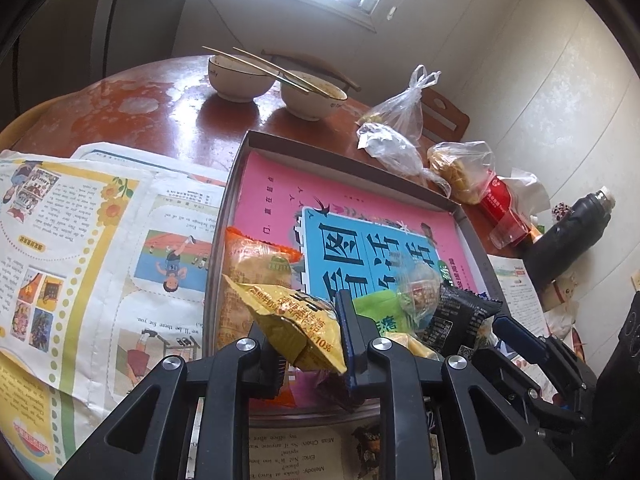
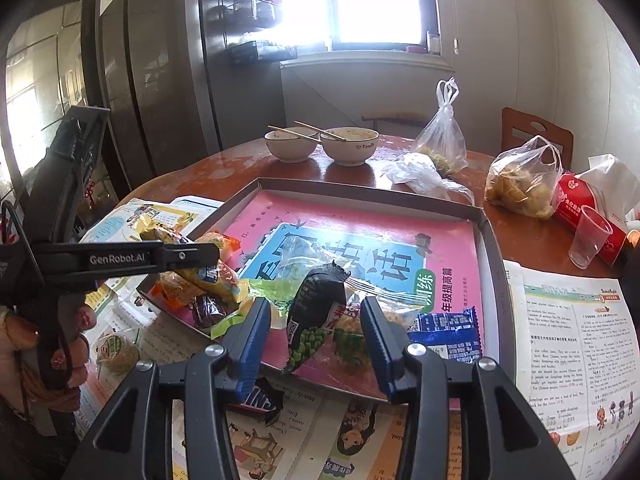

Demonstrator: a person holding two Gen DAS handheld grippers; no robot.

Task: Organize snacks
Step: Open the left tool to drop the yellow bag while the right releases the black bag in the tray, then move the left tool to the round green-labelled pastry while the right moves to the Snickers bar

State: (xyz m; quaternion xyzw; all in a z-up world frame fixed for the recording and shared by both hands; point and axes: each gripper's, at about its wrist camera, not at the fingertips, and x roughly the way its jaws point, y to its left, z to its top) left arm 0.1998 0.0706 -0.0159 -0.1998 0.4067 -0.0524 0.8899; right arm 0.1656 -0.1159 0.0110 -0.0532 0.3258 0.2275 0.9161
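A shallow grey tray [image 1: 352, 152] [image 2: 360, 192] lined with a pink sheet lies on the table. At its near edge sit an orange packet [image 1: 256, 264], a green packet [image 1: 376, 308], a black packet [image 1: 456, 316] [image 2: 316, 304] and a blue packet [image 2: 448, 328]. My left gripper [image 1: 300, 316] [image 2: 192, 254] is shut on a yellow packet [image 1: 296, 320] [image 2: 216, 276], held just over the tray's near left corner. My right gripper [image 2: 315, 304] is open, its blue pads on either side of the black packet and not touching it. A Snickers bar [image 2: 260, 400] and a small clear-wrapped snack [image 2: 116, 350] lie on the newspaper [image 2: 572, 340].
Two bowls [image 2: 348, 146] with chopsticks stand at the far edge of the round table. Plastic bags of food [image 2: 520, 184], a red bag [image 2: 580, 208], a clear cup [image 2: 590, 236] and a black flask [image 1: 576, 232] crowd the right side. A chair [image 2: 536, 136] stands behind. A hand [image 2: 24, 332] holds the left gripper.
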